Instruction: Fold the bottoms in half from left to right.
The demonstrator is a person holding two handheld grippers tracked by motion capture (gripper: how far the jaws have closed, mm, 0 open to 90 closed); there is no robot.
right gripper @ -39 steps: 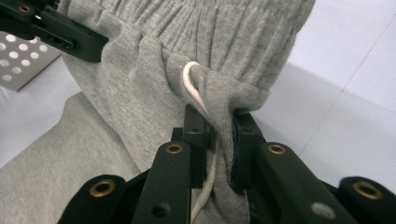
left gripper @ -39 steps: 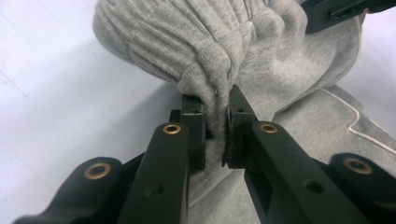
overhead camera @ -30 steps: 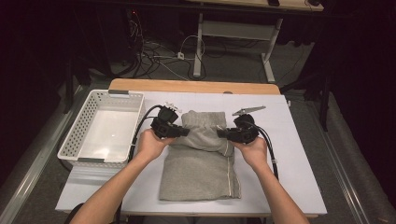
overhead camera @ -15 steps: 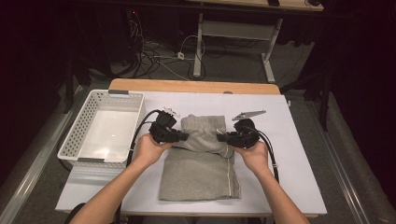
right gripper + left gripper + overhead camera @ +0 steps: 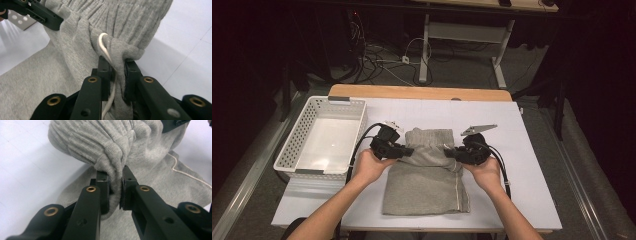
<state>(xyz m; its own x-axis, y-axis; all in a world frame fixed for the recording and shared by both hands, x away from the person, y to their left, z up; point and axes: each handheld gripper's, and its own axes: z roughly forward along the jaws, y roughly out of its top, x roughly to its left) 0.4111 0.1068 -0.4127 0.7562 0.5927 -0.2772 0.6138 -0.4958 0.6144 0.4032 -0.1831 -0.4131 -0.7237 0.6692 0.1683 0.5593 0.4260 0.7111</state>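
A grey knit garment (image 5: 427, 187) with a ribbed waistband lies folded on the white table (image 5: 527, 165). Its far end is lifted and bunched between the two grippers. My left gripper (image 5: 409, 150) is shut on the waistband's left side, and the grey fabric (image 5: 100, 142) is pinched between its pads (image 5: 115, 173). My right gripper (image 5: 448, 151) is shut on the right side. There it clamps a fold of fabric (image 5: 120, 17) together with the white drawstring (image 5: 103, 46) at its jaw tips (image 5: 117, 62). The jaws of the two grippers point toward each other.
A white perforated basket (image 5: 294, 142) stands empty at the table's left, close to my left hand. A wooden board edge (image 5: 422, 92) runs along the table's far side. Cables and a desk frame (image 5: 462, 35) lie on the floor beyond.
The raised waistband end has come slightly toward the person and looks more bunched. Both hands have barely shifted and both grips hold.
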